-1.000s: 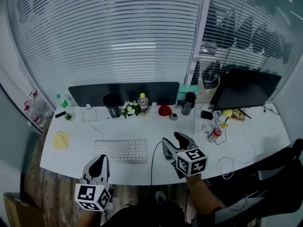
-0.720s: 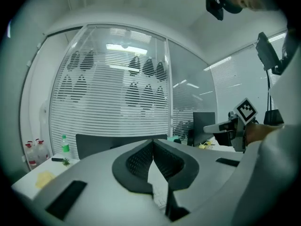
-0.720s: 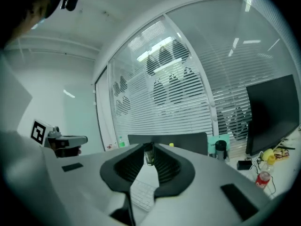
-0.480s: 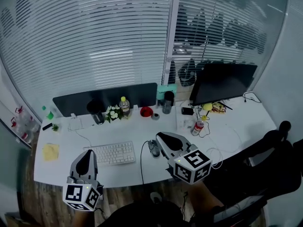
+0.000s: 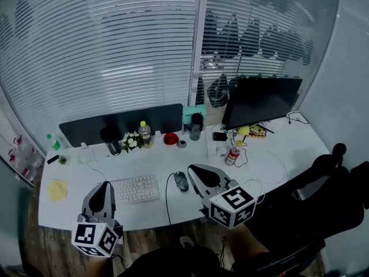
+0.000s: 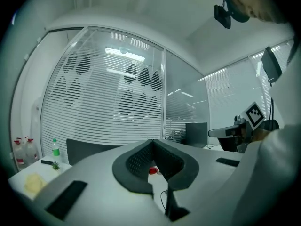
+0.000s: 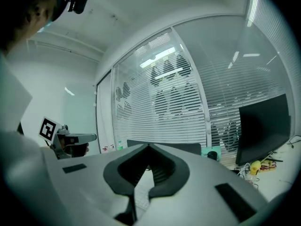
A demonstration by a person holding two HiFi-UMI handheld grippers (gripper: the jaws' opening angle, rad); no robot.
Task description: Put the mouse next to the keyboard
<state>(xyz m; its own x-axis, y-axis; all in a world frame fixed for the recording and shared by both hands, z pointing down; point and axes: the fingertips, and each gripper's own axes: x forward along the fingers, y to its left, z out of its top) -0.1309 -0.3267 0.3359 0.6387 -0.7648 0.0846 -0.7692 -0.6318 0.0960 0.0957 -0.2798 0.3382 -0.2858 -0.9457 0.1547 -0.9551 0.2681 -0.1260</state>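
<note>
The dark mouse [image 5: 181, 181] lies on the white desk [image 5: 271, 166] just right of the white keyboard [image 5: 135, 188], its cable trailing to the front edge. My right gripper [image 5: 194, 171] hovers beside the mouse on its right, apart from it, jaws shut and empty. My left gripper [image 5: 104, 187] hangs near the keyboard's left end at the desk's front edge, also shut on nothing. In the left gripper view the left gripper [image 6: 151, 143] has its pads meeting at the tip. The right gripper view shows the right gripper [image 7: 148, 146] the same way.
A black monitor [image 5: 262, 100] stands at the back right, a dark panel [image 5: 124, 123] at the back left. Flowers [image 5: 131, 141], a bottle [image 5: 143, 133], a red bowl [image 5: 169, 138] and a can [image 5: 232, 155] line the back. A yellow cloth [image 5: 57, 190] lies left. A chair [image 5: 340, 183] stands right.
The right gripper's jaws, open around the mouse a second ago, have come off it and shut. Both grippers have drawn back from the desk and the head view has pulled away.
</note>
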